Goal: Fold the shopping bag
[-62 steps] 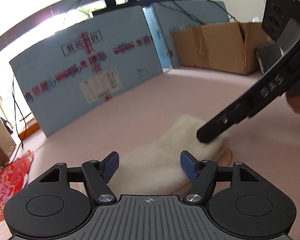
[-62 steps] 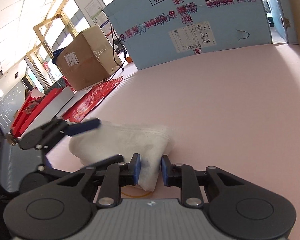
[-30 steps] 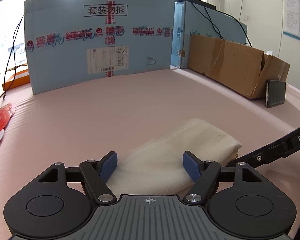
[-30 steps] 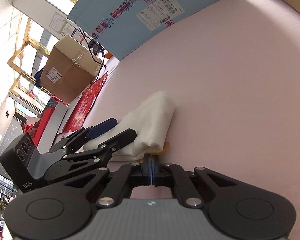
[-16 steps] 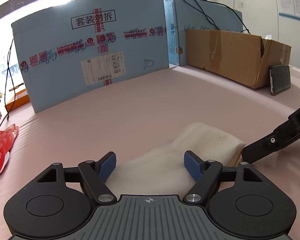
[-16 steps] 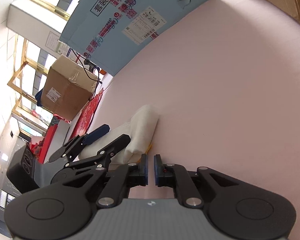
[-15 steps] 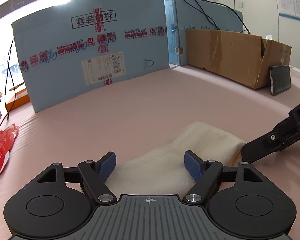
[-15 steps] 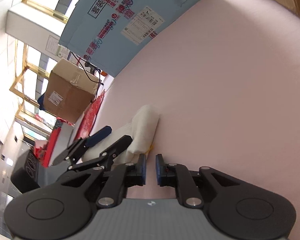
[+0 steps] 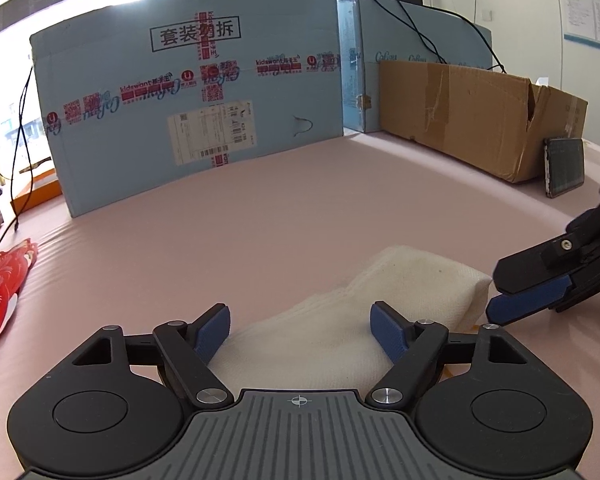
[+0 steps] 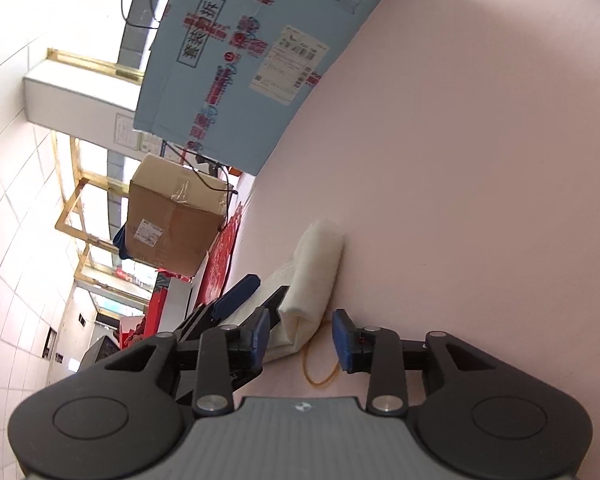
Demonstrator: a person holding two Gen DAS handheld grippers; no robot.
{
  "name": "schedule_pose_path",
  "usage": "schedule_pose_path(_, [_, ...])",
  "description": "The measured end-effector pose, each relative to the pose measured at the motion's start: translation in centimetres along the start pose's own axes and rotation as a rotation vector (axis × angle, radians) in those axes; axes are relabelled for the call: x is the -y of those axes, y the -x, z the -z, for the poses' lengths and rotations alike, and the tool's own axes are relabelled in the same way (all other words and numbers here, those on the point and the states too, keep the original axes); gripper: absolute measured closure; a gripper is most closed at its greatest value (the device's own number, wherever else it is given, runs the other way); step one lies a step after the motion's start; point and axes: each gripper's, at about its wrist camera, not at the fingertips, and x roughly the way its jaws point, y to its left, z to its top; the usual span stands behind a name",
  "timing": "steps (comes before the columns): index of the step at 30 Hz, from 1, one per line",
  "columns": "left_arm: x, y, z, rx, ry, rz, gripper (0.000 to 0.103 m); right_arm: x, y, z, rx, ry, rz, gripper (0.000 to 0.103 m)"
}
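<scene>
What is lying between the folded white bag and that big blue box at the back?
Nothing: in the left wrist view only bare pink tabletop separates the bag from the blue box.

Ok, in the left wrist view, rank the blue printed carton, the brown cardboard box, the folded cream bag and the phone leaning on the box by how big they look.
1. Blue printed carton
2. Brown cardboard box
3. Folded cream bag, though being nearest the camera enlarges it, so its place against the box is unsure
4. Phone
</scene>
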Motion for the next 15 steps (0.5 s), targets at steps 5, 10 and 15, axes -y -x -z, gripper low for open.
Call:
schedule_pose_path(5, [0.2,0.0,0.0,0.004,-0.015,-0.014,0.023,-2.3,0.1,0.3,-0.039,0.183,0.140,0.069])
schedule_pose_path(10, [1.3,0.2,0.1,0.018,-0.073,-0.066,0.021,-7.3,-2.2,2.5,-0.077,0.570,0.419,0.086])
schedule_pose_path(15, [1.3,0.3,0.1,0.023,-0.077,-0.067,0.021,-9.8,-4.4,5.4,-0.085,0.844,0.571,0.090])
